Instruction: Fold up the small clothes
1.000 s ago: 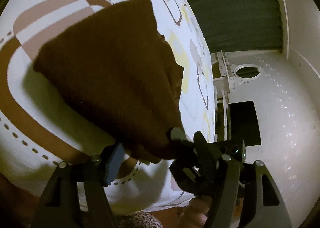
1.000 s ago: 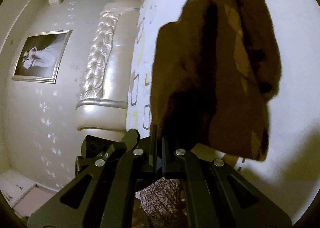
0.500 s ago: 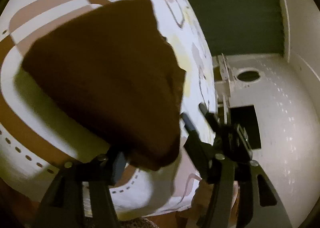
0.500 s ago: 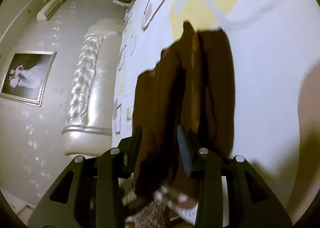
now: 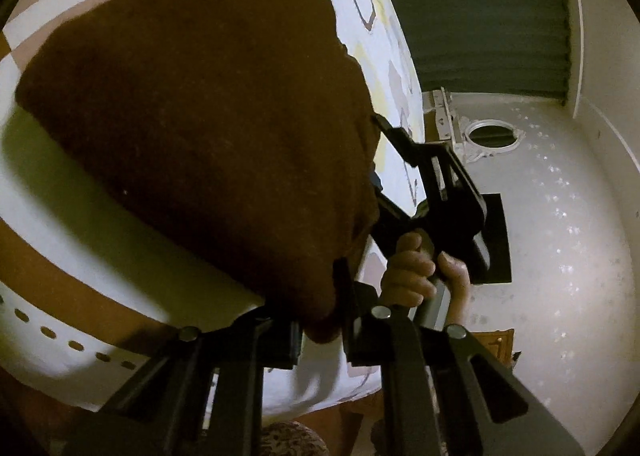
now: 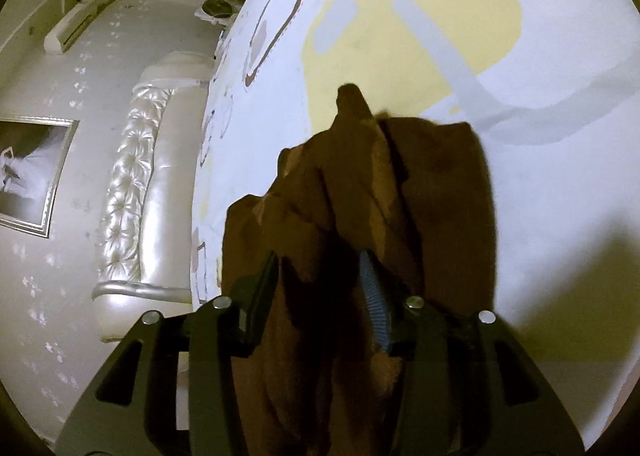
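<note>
In the left wrist view, the dark brown fuzzy cloth garment [image 5: 208, 115] spreads over the white bedsheet printed with brown, yellow and grey rounded shapes [image 5: 60, 223]; its near corner droops between the fingers of the left gripper [image 5: 320, 340], which stand a little apart, and whether they pinch the fabric I cannot tell, since the corner hides the pads; further right, the person's right hand [image 5: 420, 272] holds the other tool at the garment's right edge. In the right wrist view, the same brown garment [image 6: 360, 195] lies bunched in lengthwise ridges on the sheet [image 6: 540, 175], near the bed's edge, with a quilted pearl headboard [image 6: 136, 175] off to the left; the right gripper [image 6: 324, 296] has its fingers spread wide, fabric loose in the gap, one ribbed pad [image 6: 374, 296] bare. Judging by this, the fold is being laid down and released; the next move calls for drawing both tools clear without dragging the layers, then flattening or taking a fresh edge.
</note>
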### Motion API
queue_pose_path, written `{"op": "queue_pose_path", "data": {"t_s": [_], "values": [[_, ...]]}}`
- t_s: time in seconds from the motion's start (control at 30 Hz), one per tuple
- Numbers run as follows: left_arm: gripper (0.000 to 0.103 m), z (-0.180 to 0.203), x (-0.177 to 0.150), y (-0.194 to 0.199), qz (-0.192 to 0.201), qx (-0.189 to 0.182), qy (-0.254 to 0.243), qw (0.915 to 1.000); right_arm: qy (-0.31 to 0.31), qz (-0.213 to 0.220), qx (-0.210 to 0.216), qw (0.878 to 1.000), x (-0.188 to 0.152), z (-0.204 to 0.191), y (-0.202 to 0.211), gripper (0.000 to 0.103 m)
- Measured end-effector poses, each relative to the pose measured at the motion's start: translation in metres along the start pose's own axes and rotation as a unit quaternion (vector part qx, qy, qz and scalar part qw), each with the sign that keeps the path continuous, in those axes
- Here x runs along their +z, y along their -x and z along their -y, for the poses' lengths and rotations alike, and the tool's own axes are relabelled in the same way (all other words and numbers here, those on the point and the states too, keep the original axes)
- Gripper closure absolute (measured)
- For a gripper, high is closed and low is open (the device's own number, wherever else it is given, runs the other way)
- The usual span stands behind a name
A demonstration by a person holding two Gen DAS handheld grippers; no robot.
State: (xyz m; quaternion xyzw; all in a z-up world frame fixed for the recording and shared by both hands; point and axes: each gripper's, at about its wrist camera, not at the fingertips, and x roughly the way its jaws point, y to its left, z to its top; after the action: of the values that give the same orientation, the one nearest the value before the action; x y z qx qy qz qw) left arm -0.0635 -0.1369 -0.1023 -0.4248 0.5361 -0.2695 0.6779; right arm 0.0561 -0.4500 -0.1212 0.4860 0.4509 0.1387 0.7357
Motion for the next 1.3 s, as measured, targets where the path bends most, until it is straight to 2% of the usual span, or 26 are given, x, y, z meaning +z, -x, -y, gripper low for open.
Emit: {"op": "queue_pose_path", "data": {"t_s": [0.07,0.1,0.13,0.23,0.53,0.7,0.8,1.0,1.3], "values": [[0.092,0.0,0.0,-0.001,-0.002,0.002,-0.005,1.0,0.014,-0.002,-0.006,1.0,0.001,-0.003,-0.003,0.064],[0.093,0.0,-0.001,-0.001,-0.003,0.003,-0.009,0.9999,0.018,-0.002,-0.011,1.0,0.001,-0.004,-0.004,0.083],[0.094,0.001,-0.001,-0.001,-0.005,0.003,-0.013,0.9999,0.023,-0.007,-0.018,1.0,0.001,-0.005,-0.007,0.094],[0.095,0.005,-0.002,0.003,-0.005,0.001,-0.02,0.9998,0.044,-0.006,-0.036,0.998,0.0,-0.014,-0.008,0.095],[0.095,0.043,0.0,0.022,0.017,-0.015,-0.057,0.9981,0.11,0.013,-0.026,0.994,0.01,-0.068,0.012,0.096],[0.095,0.068,-0.008,0.013,0.018,-0.011,-0.092,0.9956,0.128,0.024,-0.025,0.991,0.026,-0.081,0.027,0.097],[0.095,0.074,-0.013,-0.004,0.012,-0.003,-0.1,0.9949,0.128,0.024,-0.035,0.991,0.035,-0.073,0.031,0.097],[0.095,0.066,-0.027,-0.039,-0.011,0.048,-0.116,0.992,0.095,0.018,-0.05,0.994,0.043,-0.036,0.03,0.097],[0.095,0.052,-0.032,-0.066,-0.026,0.1,-0.125,0.9867,0.066,0.01,-0.062,0.996,0.046,0.0,0.02,0.097]]}}
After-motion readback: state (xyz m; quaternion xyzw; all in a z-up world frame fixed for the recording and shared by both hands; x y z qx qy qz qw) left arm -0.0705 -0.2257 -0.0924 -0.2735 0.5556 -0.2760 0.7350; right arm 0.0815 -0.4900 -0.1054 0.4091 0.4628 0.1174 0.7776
